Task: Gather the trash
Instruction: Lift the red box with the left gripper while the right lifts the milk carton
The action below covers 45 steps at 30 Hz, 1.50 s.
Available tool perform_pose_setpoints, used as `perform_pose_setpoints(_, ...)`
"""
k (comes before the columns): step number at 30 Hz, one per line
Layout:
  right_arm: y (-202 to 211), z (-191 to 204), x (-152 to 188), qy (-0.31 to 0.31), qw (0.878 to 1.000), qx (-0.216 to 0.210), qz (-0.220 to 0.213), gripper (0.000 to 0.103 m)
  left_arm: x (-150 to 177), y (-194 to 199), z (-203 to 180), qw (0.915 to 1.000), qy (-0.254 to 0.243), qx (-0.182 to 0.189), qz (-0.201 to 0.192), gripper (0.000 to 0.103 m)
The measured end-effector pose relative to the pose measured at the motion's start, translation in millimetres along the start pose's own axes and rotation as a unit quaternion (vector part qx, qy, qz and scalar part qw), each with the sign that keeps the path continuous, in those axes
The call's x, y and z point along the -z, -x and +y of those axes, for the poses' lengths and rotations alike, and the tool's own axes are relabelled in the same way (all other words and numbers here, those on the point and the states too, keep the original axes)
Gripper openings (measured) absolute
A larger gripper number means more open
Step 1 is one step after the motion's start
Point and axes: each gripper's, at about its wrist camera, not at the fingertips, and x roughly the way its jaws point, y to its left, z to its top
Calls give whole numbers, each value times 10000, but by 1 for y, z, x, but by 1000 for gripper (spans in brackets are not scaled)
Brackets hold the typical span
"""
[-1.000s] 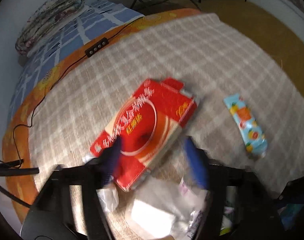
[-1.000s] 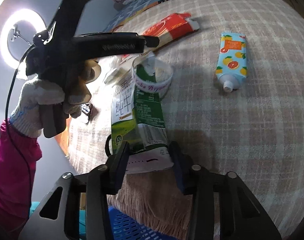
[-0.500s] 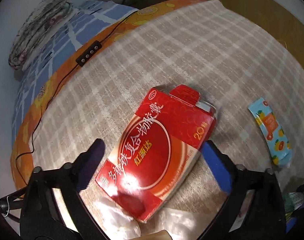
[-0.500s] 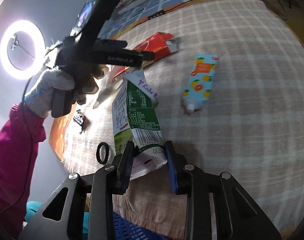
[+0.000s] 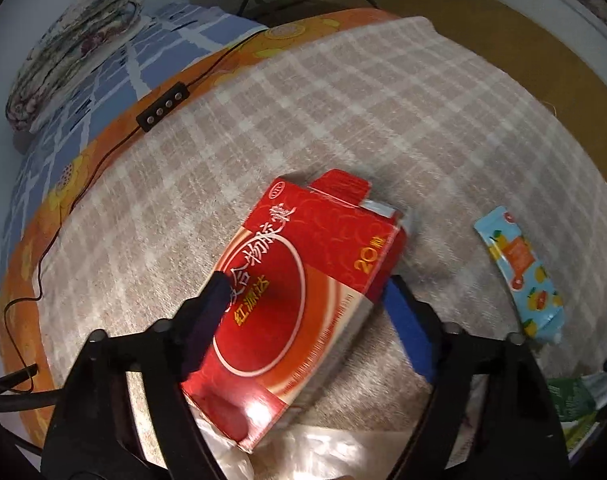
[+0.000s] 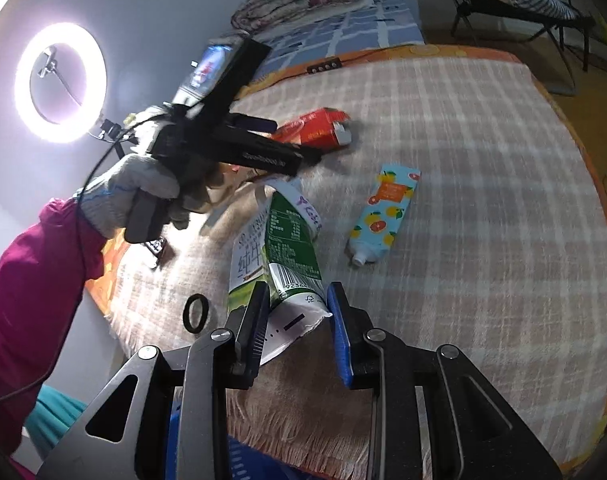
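Note:
A red medicine box (image 5: 303,248) lies on the checked blanket (image 5: 343,120). My left gripper (image 5: 303,282) points down over it with its jaws closing. The dark finger sits on the box's left face and the blue finger (image 5: 407,328) touches its right edge. In the right wrist view, a gloved hand (image 6: 143,192) holds this gripper (image 6: 299,152) at the red box (image 6: 315,132). My right gripper (image 6: 297,300) is shut on a crushed green and white milk carton (image 6: 287,240), held off the blanket. A light-blue fruit-print tube (image 6: 383,212) lies to the carton's right, also seen as the tube (image 5: 519,276).
Crumpled clear plastic (image 5: 323,452) lies just below the red box. A black ring (image 6: 195,312) and a small dark wrapper (image 6: 157,246) rest near the blanket's left edge. A blue basket (image 6: 239,460) sits below the fringe. A cable with a switch (image 5: 163,104) crosses the orange sheet.
The left jaws spread wide around the red box, then narrowed onto it as the gripper came closer. The right gripper rose, lifting the milk carton off the blanket.

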Motion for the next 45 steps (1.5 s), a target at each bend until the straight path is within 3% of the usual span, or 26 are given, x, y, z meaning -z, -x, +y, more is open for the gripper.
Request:
perform_pose_setpoints(2, -6, -5, 2, -139, 9998, -47, 114, 30, -1, 2, -4, 10000, -62, -9, -2, 68)
perform_pose_setpoints(7, -36, -16, 15, -412, 9971, -114, 629, 37, 0, 2, -10, 9998, -133, -116, -27, 66)
perform_pose_setpoints(10, -42, -17, 19, -482, 9963, -283, 655, 44, -2, 1, -7, 9999, -18, -137, -62, 65)
perform_pose_setpoints(14, -44, -12, 21, -468, 9943, -622, 730, 32, -10, 1, -1, 9997, 172, -127, -124, 59)
perform_pose_setpoints(18, -50, -17, 28, -1013, 9798, -1366, 1049, 26, -12, -1, -1, 9998, 73, -147, -95, 59)
perform_pose_setpoints(19, -51, -16, 29, -1030, 9779, -1443, 1112, 26, -11, -2, -2, 9998, 48, -182, -92, 60)
perform_pose_setpoints(21, -52, -9, 33, -891, 9785, -1422, 1200, 26, -11, -5, -1, 9997, 47, -252, -57, 81)
perform_pose_setpoints(22, -52, -6, 34, -851, 9783, -1428, 1233, 26, -10, -6, 0, 9996, 46, -281, -36, 84)
perform_pose_setpoints(29, -45, 0, 34, -819, 9776, -1430, 1307, 26, -2, -10, 7, 9986, -97, -516, 26, 85)
perform_pose_setpoints(33, -33, -3, 33, -740, 9819, -1292, 1175, 26, -2, -10, 16, 9978, -71, -660, 45, 93)
perform_pose_setpoints(37, -29, -8, 37, -780, 9823, -1258, 1146, 26, -9, -3, 28, 9985, 135, -521, -35, 93)
perform_pose_setpoints(41, -28, -8, 38, -760, 9838, -1202, 1096, 26, -12, -12, 40, 9987, 314, -243, 330, 95)
perform_pose_setpoints(45, -24, -10, 36, -825, 9839, -1210, 1025, 26, -11, -19, 48, 9980, 481, -157, 375, 103)
